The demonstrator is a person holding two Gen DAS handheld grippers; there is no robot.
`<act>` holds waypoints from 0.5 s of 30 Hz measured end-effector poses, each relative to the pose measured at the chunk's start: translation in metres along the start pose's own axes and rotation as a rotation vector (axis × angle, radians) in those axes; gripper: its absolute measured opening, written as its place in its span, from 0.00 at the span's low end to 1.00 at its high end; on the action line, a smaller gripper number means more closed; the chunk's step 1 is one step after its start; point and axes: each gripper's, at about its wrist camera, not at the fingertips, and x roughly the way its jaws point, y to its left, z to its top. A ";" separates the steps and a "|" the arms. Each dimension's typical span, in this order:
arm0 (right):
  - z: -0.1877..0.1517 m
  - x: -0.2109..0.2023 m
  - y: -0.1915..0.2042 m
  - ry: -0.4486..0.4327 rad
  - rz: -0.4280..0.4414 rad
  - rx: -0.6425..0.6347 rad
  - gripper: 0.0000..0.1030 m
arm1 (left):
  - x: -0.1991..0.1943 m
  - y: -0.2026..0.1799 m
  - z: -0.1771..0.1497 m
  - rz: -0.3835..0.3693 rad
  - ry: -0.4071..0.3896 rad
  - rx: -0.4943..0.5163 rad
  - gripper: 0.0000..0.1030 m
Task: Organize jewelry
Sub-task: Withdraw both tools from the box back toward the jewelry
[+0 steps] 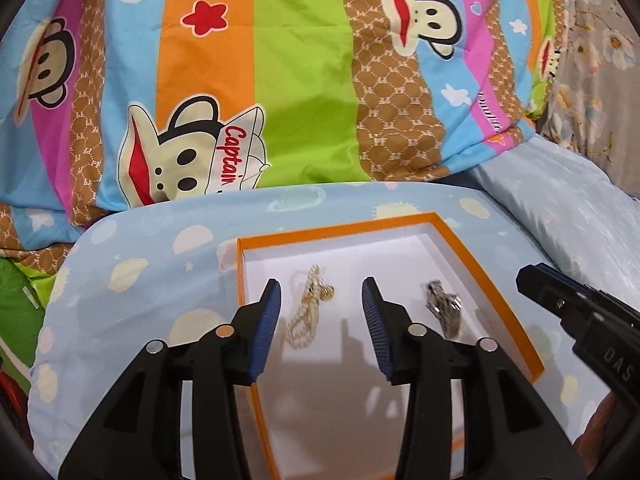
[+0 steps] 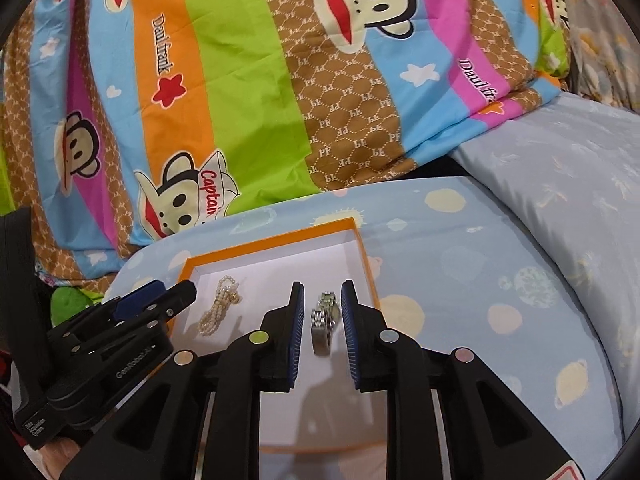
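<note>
left hand-held gripper (image 1: 320, 320) wide open, empty | pearl necklace (image 1: 306, 308) at 12 o'clock: light, limp, slippery; pinch bunched middle | right hand-held gripper (image 2: 320, 320) half open, straddling metal bracelet (image 2: 325, 322): heavier, jointed.

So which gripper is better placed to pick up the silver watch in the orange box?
Probably the right gripper: its open fingers already straddle the silver watch in the orange box. The left gripper is lined up on the pearl necklace instead.

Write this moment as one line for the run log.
left gripper: open above pearl necklace | right gripper: open around metal bracelet | both pieces inside orange box
</note>
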 end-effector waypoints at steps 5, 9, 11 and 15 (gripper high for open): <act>-0.020 -0.013 -0.003 0.033 0.001 -0.003 0.19 | -0.012 -0.011 -0.031 -0.021 0.077 0.042 0.40; -0.032 -0.008 0.010 0.069 -0.007 -0.044 0.19 | -0.011 -0.012 -0.051 -0.006 0.118 0.030 0.40; -0.037 -0.003 0.018 0.087 -0.033 -0.080 0.19 | -0.010 -0.008 -0.056 0.003 0.129 0.013 0.40; -0.050 0.011 0.022 0.141 -0.078 -0.094 0.17 | -0.012 -0.003 -0.063 0.008 0.132 0.018 0.40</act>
